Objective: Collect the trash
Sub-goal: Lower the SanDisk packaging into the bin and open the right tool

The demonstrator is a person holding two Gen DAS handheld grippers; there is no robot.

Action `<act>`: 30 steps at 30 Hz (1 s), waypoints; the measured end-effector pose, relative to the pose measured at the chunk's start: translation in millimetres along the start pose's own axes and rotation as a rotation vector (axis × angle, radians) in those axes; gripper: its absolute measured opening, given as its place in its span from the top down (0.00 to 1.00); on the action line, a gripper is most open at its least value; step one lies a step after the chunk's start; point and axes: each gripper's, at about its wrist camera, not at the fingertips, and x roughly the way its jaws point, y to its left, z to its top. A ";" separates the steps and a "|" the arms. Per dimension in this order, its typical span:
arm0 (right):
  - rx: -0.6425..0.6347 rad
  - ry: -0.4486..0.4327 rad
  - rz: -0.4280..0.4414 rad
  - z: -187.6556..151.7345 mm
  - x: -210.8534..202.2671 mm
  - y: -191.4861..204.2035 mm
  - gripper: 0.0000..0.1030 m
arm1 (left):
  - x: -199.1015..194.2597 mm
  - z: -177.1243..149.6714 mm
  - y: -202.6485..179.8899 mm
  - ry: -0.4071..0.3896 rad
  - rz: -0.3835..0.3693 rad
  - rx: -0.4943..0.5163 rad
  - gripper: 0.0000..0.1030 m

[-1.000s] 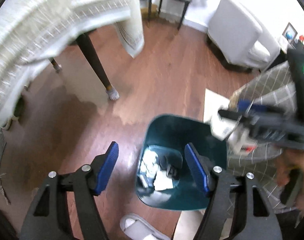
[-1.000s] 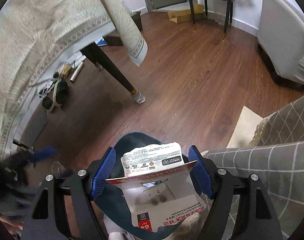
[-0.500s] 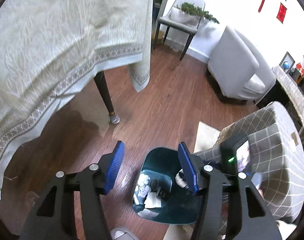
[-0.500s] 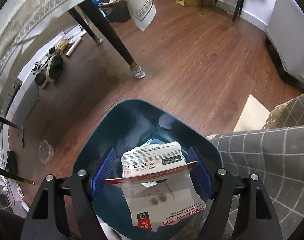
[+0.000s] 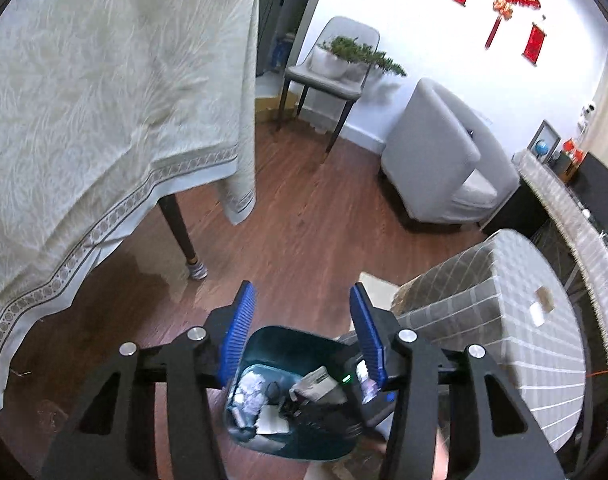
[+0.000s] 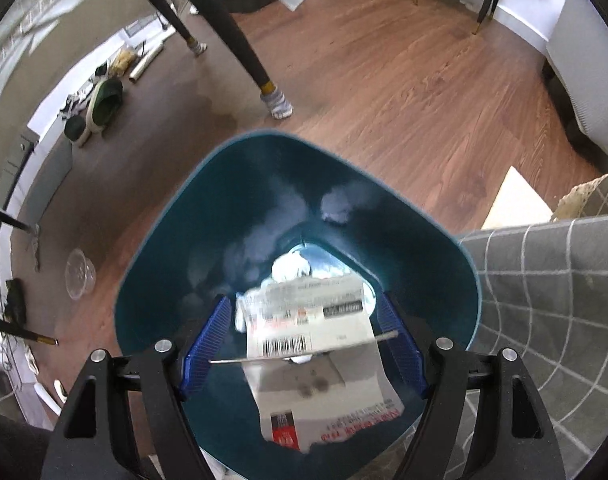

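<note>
**Over the Bin: Packaging Held Between the Right Claw's Pads**

Above the teal trash bin (image 6: 152, 280), the right claw (image 6: 304, 344) grips a flat piece of card-and-plastic packaging (image 6: 316, 340); its thin edge spans from one blue pad to the other, the printed card hanging down inside the bin's mouth. Crumpled trash lies at the bottom. The left claw (image 5: 302, 332) has just been closing; its pads stand narrow and apart with nothing between them, high over the same bin (image 5: 280, 336).

The left view alone shows the right claw's black body down in the bin, plus the draped tablecloth (image 5: 104, 120), a grey armchair (image 5: 436, 152) and a checked ottoman (image 5: 504, 304). The right view alone shows the barcode on the packaging and a clear plastic cup (image 6: 79, 274) on the wooden floor (image 6: 384, 80).
</note>
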 end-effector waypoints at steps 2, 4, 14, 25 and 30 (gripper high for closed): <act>-0.015 0.007 -0.005 -4.9 2.1 1.0 0.19 | -3.5 3.1 -5.4 -0.013 -0.006 0.005 0.50; -0.022 0.009 -0.009 -8.8 1.9 0.1 0.12 | -5.6 5.3 -8.9 -0.024 -0.003 0.007 0.50; -0.048 -0.082 0.034 -13.4 -47.9 3.0 0.12 | -21.2 20.2 -30.7 -0.077 -0.019 0.016 0.50; -0.091 -0.316 0.071 -4.4 -158.2 4.4 0.12 | -41.9 31.8 -57.9 -0.152 -0.004 0.066 0.47; -0.116 -0.409 0.028 -7.3 -200.4 -3.3 0.12 | -43.1 34.7 -71.0 -0.162 -0.006 0.079 0.43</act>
